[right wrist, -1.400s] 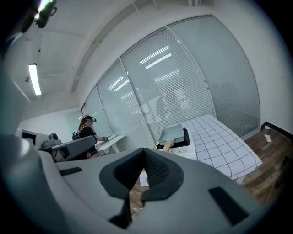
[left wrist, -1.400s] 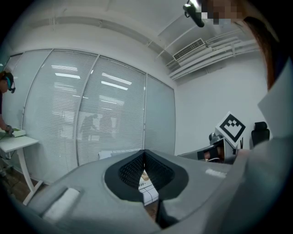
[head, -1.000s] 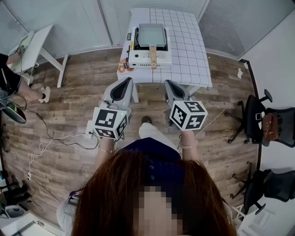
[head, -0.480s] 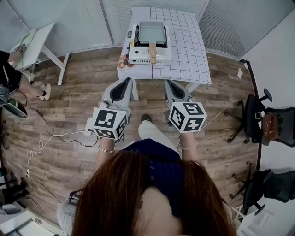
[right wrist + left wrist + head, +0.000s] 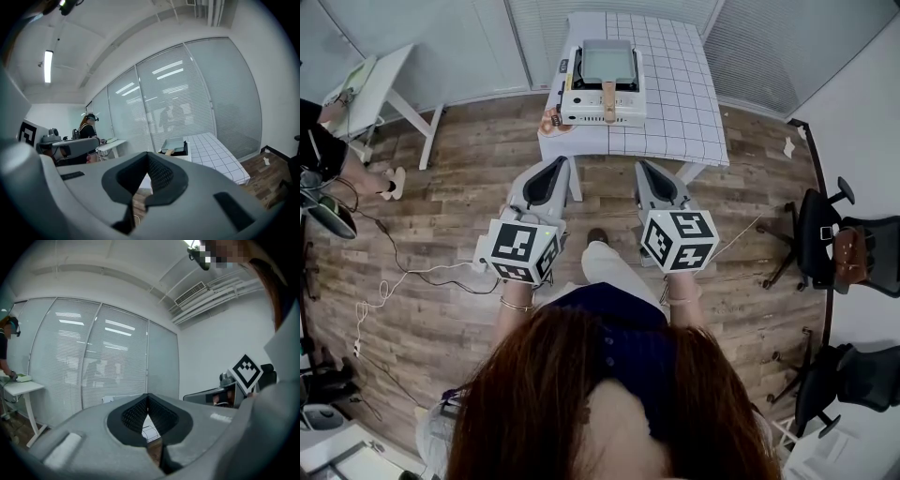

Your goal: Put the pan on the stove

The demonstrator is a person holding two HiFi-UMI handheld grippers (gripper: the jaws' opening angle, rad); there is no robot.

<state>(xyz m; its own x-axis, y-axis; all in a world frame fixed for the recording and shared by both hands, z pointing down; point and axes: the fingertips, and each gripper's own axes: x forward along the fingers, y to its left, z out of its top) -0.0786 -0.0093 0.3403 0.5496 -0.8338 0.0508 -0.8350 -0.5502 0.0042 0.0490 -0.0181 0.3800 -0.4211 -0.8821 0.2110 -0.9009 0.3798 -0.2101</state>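
A rectangular grey pan (image 5: pixel 606 63) with a wooden handle (image 5: pixel 607 99) rests on the white portable stove (image 5: pixel 581 112), on the table with the checked cloth (image 5: pixel 684 103). Both grippers hang over the wooden floor, well short of the table and apart from the pan. My left gripper (image 5: pixel 557 161) is shut and holds nothing; in the left gripper view its pads (image 5: pixel 140 411) meet at the tip. My right gripper (image 5: pixel 642 166) is also shut and holds nothing. The right gripper view shows the pan (image 5: pixel 174 143) on the table (image 5: pixel 215 150) beyond the shut jaws.
A white side table (image 5: pixel 370 89) and a person (image 5: pixel 319 155) are at the left. Cables (image 5: pixel 403 281) trail across the floor. Office chairs (image 5: pixel 839 244) stand at the right. A small packet (image 5: pixel 551 127) lies on the table's near left corner. Blinds line the far wall.
The table with stove and pan sits slightly higher in the head view. Both grippers keep nearly the same pose and stay shut.
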